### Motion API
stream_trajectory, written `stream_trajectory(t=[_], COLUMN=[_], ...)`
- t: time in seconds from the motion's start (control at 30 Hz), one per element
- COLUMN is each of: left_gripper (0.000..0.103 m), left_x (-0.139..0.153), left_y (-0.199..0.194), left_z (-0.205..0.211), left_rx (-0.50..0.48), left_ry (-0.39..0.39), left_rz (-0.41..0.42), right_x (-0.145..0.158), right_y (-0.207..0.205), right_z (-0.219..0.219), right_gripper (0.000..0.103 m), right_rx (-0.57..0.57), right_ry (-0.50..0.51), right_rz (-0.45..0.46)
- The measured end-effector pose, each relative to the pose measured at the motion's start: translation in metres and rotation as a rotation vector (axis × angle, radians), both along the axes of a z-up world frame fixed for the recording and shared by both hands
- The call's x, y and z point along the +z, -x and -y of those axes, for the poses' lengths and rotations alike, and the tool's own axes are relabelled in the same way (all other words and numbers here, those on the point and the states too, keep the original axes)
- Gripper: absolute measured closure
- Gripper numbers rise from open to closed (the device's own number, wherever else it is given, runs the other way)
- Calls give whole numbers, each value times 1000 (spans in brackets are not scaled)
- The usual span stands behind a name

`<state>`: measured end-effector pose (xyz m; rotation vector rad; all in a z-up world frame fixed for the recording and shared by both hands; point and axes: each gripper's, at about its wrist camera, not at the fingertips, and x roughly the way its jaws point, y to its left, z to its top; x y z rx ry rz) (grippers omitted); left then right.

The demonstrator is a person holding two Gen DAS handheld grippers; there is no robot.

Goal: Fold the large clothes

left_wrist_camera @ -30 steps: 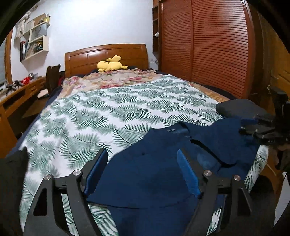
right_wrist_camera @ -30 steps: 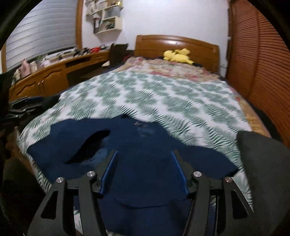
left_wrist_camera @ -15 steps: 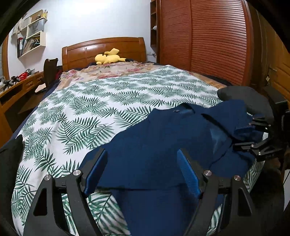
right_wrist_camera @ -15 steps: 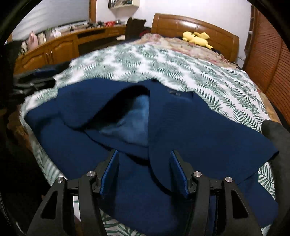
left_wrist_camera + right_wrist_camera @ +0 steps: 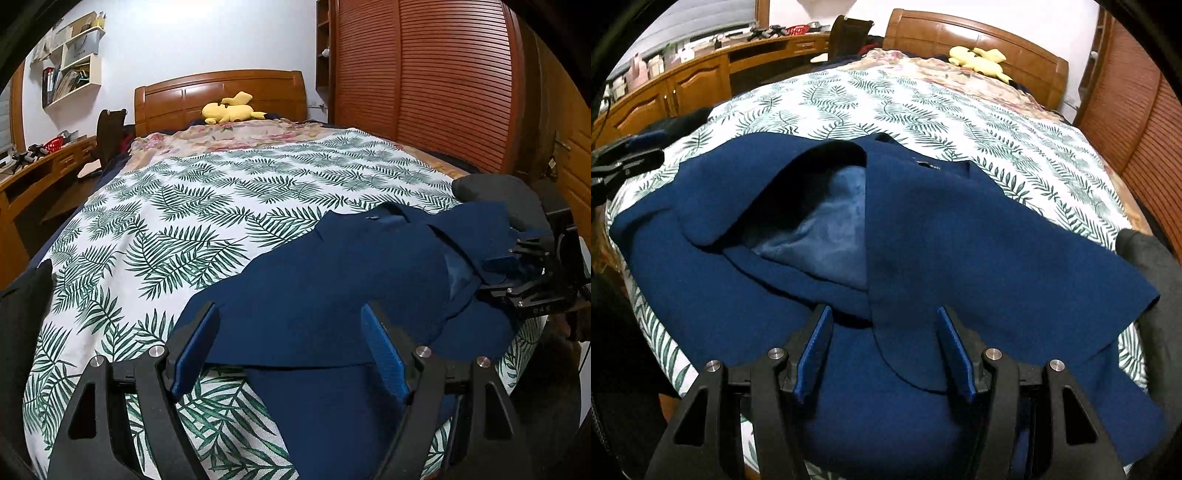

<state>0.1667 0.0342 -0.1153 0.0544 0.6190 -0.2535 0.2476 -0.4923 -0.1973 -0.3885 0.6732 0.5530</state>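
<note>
My left gripper [image 5: 288, 343] and right gripper [image 5: 884, 349] both hung open, gripping nothing. A blue coat [image 5: 923, 229] lay below on the bed [image 5: 184, 221].

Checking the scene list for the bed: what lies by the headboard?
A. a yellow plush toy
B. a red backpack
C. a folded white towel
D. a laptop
A: a yellow plush toy lies by the wooden headboard, far beyond the blue coat.
</note>
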Motion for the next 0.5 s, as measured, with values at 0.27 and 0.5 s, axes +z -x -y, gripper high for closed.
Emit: stream_trajectory(t=[0.27,0.5], left_gripper=[24,24], left_x=[1,1], left_y=[-2,-2], left_z=[-3,-7], left_rx=[7,22], left_ry=[2,8], left_rz=[3,9], right_x=[-10,2], right_y=[-20,-41], right_z=[-14,-18], right_gripper=[42,96], right_rx=[3,61], right_ry=[30,-1], right_rz=[-12,-11])
